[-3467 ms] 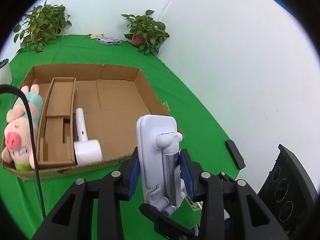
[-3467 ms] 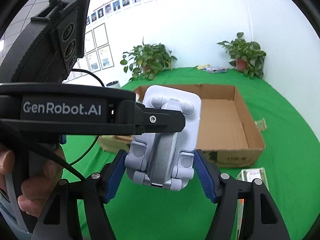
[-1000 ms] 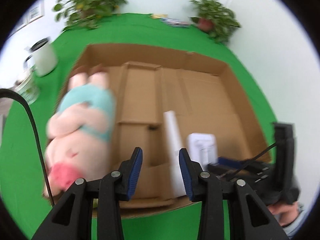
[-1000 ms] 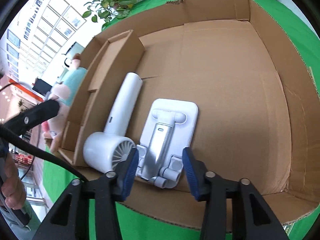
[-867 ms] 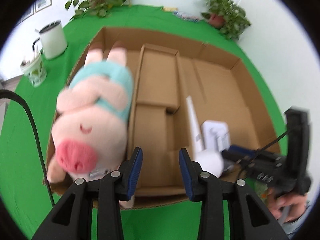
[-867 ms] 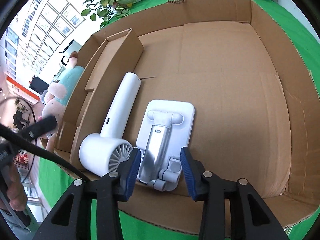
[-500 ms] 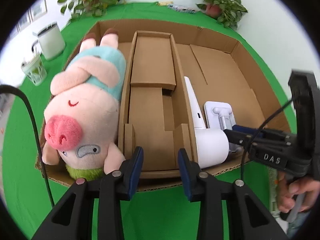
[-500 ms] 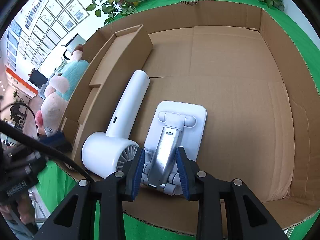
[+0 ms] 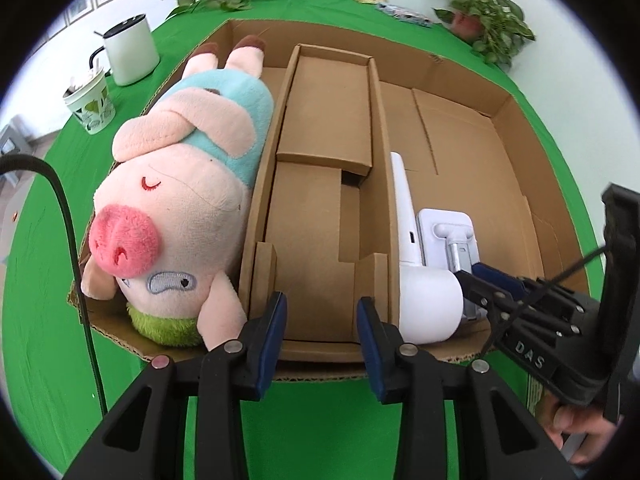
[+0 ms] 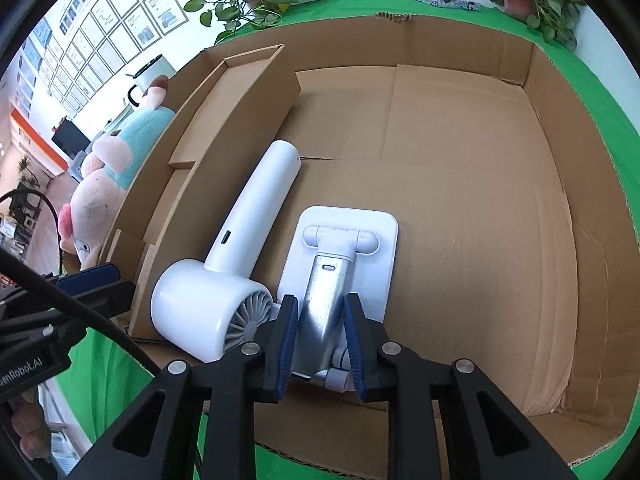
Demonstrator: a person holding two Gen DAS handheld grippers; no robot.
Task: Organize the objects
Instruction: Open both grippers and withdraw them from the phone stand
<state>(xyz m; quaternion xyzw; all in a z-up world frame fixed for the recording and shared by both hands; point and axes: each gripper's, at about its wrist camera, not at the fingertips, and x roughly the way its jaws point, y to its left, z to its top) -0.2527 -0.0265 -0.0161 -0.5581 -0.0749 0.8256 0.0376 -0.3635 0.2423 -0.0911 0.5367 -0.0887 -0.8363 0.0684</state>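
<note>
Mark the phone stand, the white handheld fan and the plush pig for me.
phone stand [image 10: 362, 236], right wrist view, on its white base plate.
white handheld fan [image 10: 256, 208], right wrist view, on the middle of its handle.
plush pig [image 9: 184, 200], left wrist view, on its cheek.

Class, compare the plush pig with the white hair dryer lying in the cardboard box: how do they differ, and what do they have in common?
The plush pig is soft, pink and teal; the hair dryer is hard, smooth and plain white. The pig fills the box's left compartment; the dryer lies in the wide right one, beside the phone stand. The pig is bulkier; the dryer is slimmer, with a long handle. Both lie flat, lengthwise, heads toward the near wall.
</note>
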